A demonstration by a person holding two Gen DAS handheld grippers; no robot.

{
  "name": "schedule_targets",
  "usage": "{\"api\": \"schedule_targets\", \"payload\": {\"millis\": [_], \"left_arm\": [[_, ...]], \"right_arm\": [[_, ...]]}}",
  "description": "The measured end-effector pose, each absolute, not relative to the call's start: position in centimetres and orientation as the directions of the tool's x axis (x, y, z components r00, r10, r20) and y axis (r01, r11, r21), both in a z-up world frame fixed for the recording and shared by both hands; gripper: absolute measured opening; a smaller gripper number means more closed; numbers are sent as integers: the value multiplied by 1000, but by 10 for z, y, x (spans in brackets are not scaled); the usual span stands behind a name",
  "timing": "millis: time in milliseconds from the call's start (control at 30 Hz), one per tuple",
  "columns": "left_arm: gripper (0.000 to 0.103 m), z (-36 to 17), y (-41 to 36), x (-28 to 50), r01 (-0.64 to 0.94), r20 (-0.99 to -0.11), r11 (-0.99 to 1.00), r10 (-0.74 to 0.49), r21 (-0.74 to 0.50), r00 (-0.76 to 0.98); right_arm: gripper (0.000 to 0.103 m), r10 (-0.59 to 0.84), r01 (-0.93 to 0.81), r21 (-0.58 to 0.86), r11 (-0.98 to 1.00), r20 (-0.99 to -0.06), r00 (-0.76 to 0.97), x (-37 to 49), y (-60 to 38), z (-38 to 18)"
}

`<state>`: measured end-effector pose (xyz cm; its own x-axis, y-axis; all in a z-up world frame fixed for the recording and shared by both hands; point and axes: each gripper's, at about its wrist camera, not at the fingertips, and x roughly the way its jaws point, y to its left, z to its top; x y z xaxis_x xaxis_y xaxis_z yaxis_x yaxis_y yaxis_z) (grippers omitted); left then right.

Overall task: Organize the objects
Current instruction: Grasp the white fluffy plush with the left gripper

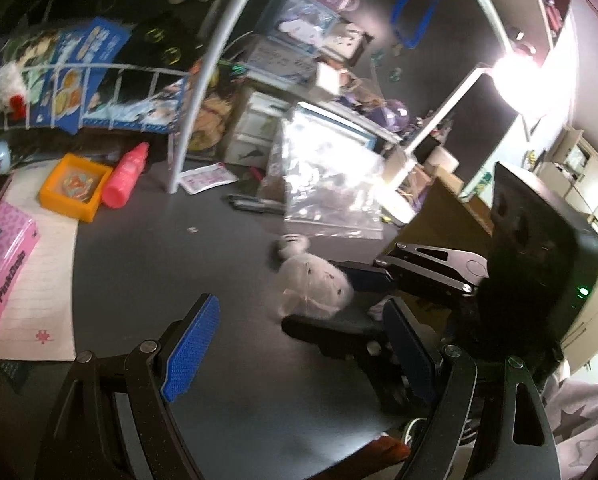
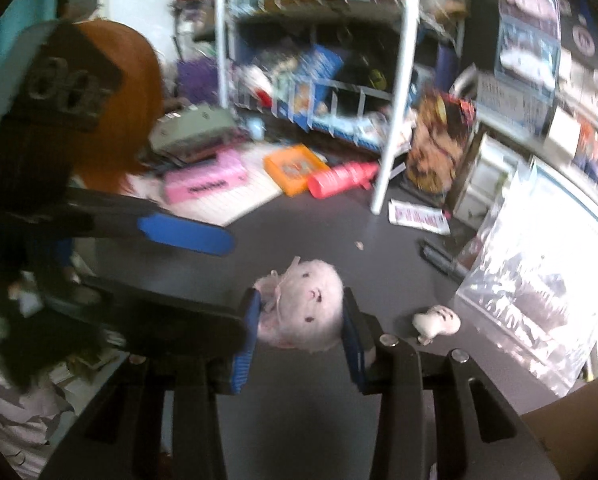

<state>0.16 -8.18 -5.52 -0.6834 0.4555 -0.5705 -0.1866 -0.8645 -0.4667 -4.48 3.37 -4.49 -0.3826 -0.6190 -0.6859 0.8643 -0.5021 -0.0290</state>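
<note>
A small pale pink plush toy [image 2: 303,312] with dark dot eyes is pinched between the blue pads of my right gripper [image 2: 301,332], which is shut on it just above the dark table [image 2: 307,408]. The left wrist view shows the same plush toy [image 1: 319,284] held in the right gripper [image 1: 333,302], ahead and to the right. My left gripper [image 1: 299,350] stands open with nothing between its blue pads. In the right wrist view the left gripper [image 2: 231,286] sits close to the left of the plush. A small white figure [image 2: 437,320] lies on the table to the right.
A clear plastic bag [image 1: 331,184] leans at the back right beside a bright lamp [image 1: 515,76]. An orange tray [image 1: 75,188], a pink bottle [image 1: 125,176] and a pink box [image 1: 3,268] lie at the left. A white wire rack [image 1: 195,92] stands behind. Dark pens [image 1: 255,202] lie near the bag.
</note>
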Motion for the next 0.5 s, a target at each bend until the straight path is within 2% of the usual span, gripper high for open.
{"api": "schedule_targets", "payload": {"millis": [233,367,500], "left_arm": [[80,-30,-49,6,-266,-537,-848,503,-458,-677],[64,-16,-24,5,-333,-514,-826,548,-455,-660],[60,2,8,1,-383,-515,-827,557,-411,-651]], "right_arm": [[36,-670,879,-78,-471,-617,-413,-9,59,-12],[36,-675,863,-104,-494,-579,-457,0,82,2],[36,-679,847,-99,-522,-553,-483,1,108,14]]}}
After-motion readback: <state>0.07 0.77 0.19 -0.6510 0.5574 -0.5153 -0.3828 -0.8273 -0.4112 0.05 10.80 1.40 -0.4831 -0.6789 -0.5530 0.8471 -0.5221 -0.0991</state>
